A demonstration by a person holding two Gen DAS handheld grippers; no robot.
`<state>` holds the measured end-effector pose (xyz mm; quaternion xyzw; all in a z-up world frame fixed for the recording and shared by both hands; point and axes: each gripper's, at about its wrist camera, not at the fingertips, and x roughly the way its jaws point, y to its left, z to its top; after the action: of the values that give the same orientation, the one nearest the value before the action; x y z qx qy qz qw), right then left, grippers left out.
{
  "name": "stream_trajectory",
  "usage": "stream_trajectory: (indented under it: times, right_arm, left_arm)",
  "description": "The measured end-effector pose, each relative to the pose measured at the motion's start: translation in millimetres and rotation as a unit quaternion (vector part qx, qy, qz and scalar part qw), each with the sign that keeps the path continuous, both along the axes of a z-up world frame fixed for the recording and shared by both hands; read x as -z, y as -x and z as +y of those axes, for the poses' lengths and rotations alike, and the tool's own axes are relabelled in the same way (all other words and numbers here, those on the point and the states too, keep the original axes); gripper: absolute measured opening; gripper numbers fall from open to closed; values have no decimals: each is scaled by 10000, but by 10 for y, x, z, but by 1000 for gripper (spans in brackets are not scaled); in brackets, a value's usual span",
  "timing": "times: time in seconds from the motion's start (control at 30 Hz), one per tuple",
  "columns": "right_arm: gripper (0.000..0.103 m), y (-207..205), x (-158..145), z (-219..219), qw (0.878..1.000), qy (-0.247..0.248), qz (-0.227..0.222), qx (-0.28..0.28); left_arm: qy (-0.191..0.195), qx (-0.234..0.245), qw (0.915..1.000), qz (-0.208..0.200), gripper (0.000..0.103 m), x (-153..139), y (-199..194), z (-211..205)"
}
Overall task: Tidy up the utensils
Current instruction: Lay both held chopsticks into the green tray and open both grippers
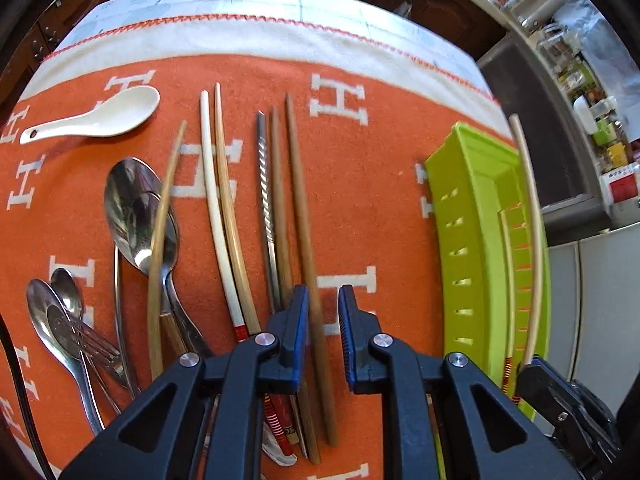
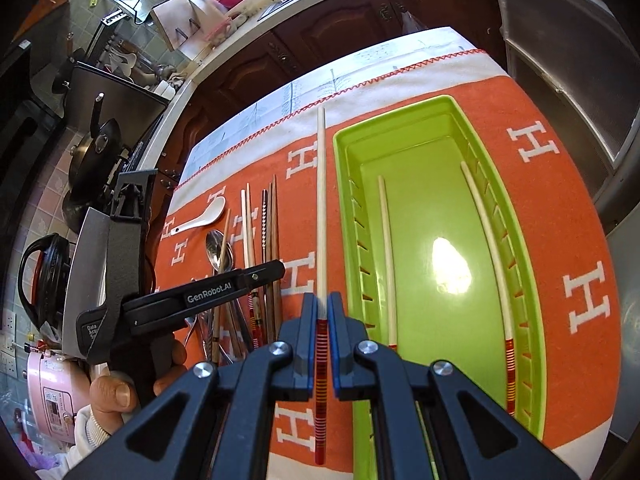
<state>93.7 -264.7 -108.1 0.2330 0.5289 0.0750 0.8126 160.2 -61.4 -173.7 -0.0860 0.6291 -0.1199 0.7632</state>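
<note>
My right gripper (image 2: 322, 306) is shut on a cream chopstick (image 2: 321, 200) with a red striped end, held above the cloth just left of the green tray (image 2: 536, 280). Two cream chopsticks (image 2: 387, 260) lie inside the tray. My left gripper (image 1: 323, 300) is open, its fingers either side of a brown wooden chopstick (image 1: 304, 216) lying on the orange cloth (image 1: 372, 200). Several more chopsticks (image 1: 224, 208), metal spoons (image 1: 132, 208), forks and a white ceramic spoon (image 1: 104, 118) lie to its left. The green tray (image 1: 468, 240) shows at the right of the left wrist view.
The orange cloth with white H letters covers the table (image 2: 560, 208). Dark wooden cabinets (image 2: 320, 28) stand behind it. A stove with pans (image 2: 92, 152) and a pink appliance (image 2: 52, 396) are at the left.
</note>
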Motion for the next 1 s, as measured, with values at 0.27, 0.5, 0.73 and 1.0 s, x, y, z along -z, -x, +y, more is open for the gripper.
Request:
stream_trajectory:
  times: [0.27, 0.5, 0.73, 1.0]
  right_arm:
    - [5, 41, 86, -11, 10000, -35, 85, -21]
    - [5, 106, 0, -82, 10000, -70, -2, 2]
    - [5, 201, -143, -299, 9984, 516, -192, 107]
    - [6, 227, 13, -563, 9965, 791, 83, 258]
  left_arm:
    - [-1008, 329, 9920, -678, 6, 16, 77, -450]
    - [-532, 180, 9969, -559, 4, -169, 164, -388]
    - [427, 529, 9954, -670, 4, -804, 339, -559]
    - [782, 947, 9915, -425, 5, -898, 440, -983]
